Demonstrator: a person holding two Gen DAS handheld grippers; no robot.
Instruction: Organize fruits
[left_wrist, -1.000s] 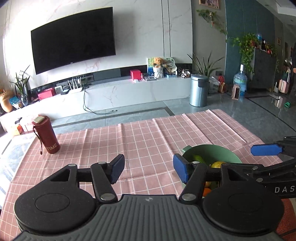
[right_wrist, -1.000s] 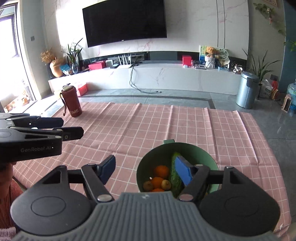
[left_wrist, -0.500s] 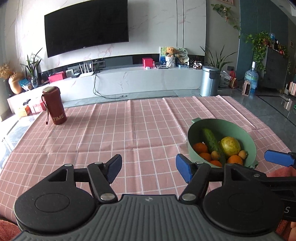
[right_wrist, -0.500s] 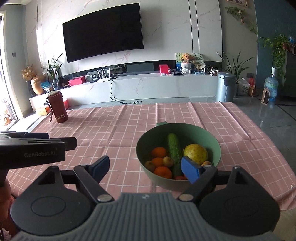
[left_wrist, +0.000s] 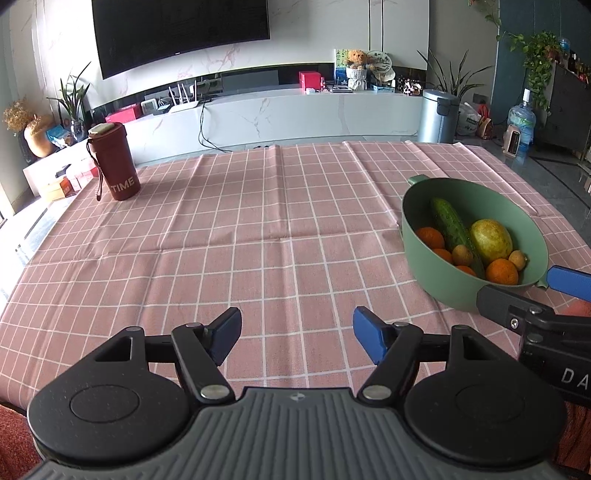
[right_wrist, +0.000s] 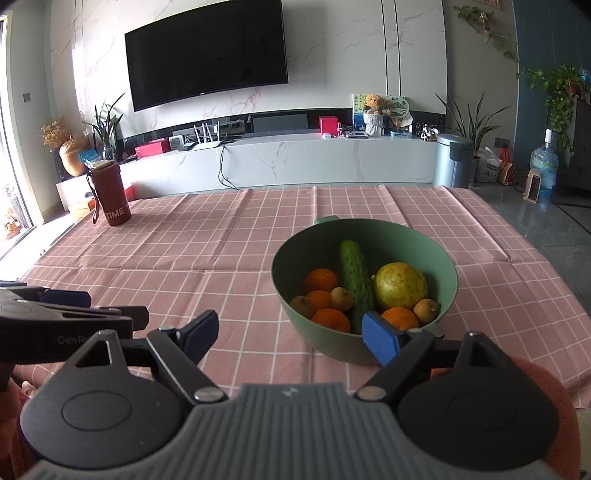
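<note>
Round sage-green plastic bowl (right_wrist: 364, 254) with a small rim tab, on the right half of the table under a pink white-gridded cloth (left_wrist: 229, 236), well in from the far edge and nearer the right edge. Inside: dark green cucumber (right_wrist: 355, 280), large yellow-green round fruit (right_wrist: 400, 286), several oranges (right_wrist: 321, 279), small tan fruits (right_wrist: 341, 298). Broad bare cloth left of the bowl; only a dark red "TIME" tumbler (left_wrist: 113, 162) at the far left corner. Left gripper (left_wrist: 297, 334) over bare cloth near the front edge, jaws just widened, spread apart, nothing between. Right gripper (right_wrist: 290, 332) just short of the bowl's near rim, jaws likewise spread, holding nothing.
</note>
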